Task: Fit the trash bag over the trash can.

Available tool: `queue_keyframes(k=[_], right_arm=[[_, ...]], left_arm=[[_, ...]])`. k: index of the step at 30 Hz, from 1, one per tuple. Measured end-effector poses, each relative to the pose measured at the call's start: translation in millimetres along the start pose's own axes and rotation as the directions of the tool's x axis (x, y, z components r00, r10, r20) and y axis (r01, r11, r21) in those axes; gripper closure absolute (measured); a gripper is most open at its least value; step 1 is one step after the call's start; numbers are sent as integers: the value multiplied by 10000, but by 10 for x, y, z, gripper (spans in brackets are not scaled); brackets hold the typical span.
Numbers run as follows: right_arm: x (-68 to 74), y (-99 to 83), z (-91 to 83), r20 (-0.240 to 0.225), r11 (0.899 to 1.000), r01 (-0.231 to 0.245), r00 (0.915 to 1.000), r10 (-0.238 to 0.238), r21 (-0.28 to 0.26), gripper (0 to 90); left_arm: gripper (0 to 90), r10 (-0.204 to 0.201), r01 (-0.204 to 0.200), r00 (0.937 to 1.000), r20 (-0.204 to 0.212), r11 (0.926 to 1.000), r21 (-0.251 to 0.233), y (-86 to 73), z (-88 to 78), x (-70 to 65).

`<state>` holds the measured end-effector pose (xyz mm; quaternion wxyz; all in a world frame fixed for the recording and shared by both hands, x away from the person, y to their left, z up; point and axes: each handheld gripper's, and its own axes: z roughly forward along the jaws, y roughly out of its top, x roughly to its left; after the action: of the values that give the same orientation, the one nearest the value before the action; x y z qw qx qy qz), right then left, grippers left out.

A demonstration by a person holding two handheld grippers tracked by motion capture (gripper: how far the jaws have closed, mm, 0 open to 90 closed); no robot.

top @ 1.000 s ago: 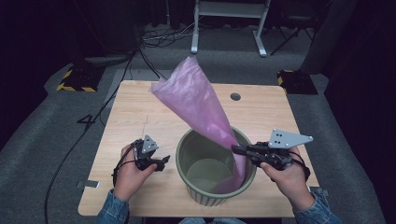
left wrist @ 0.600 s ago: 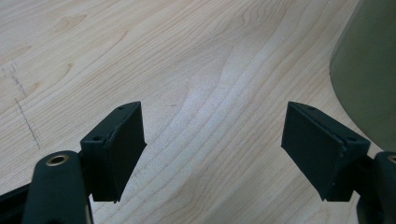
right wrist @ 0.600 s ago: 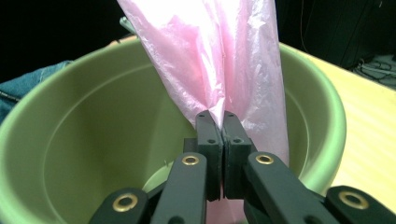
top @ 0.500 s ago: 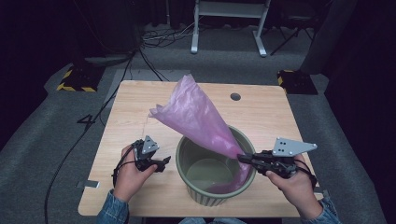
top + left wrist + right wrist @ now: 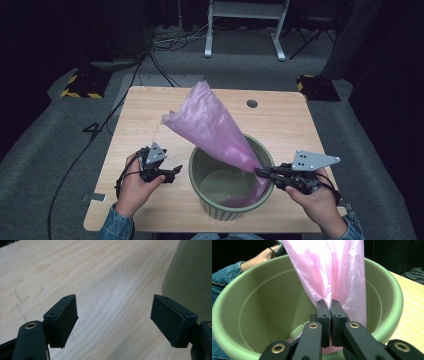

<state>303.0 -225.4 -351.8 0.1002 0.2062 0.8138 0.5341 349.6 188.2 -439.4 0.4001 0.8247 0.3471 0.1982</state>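
The right claw (image 5: 261, 173), clamped on the pink bag (image 5: 215, 125), is lining the green bin (image 5: 200, 165) on the worktop (image 5: 300, 125); next, I'd guess, the wide-open, empty left claw (image 5: 176, 173) must catch the bag's free edge.

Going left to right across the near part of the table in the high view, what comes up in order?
Left gripper, jaws open over bare wood → green bin → right gripper, shut on the pink plastic bag at the bin's right rim. The bag itself slants across the bin, so it has no clear place in the order.
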Motion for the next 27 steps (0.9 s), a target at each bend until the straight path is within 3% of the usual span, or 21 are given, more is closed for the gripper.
queue_keyframes(k=[6, 13, 23, 27], right_arm=[[-2, -4, 16, 20, 10000, -34, 10000, 34, -75, 879], [8, 4, 61, -10, 10000, -28, 10000, 28, -29, 873], [15, 2, 66, -3, 10000, 8, 10000, -8, -16, 879], [17, -1, 68, 42, 10000, 69, 10000, -69, -58, 878]], left_arm=[[225, 57, -57, 9999, 156, 10000, -4, 47, -105, 55], [224, 372, -351, 9987, 352, 9977, -585, 214, -273, -20], [225, 701, -613, 9957, 607, 9888, -1361, 458, -512, -113], [214, 900, -621, 9858, 1420, 9798, -1902, 519, -526, -103]])
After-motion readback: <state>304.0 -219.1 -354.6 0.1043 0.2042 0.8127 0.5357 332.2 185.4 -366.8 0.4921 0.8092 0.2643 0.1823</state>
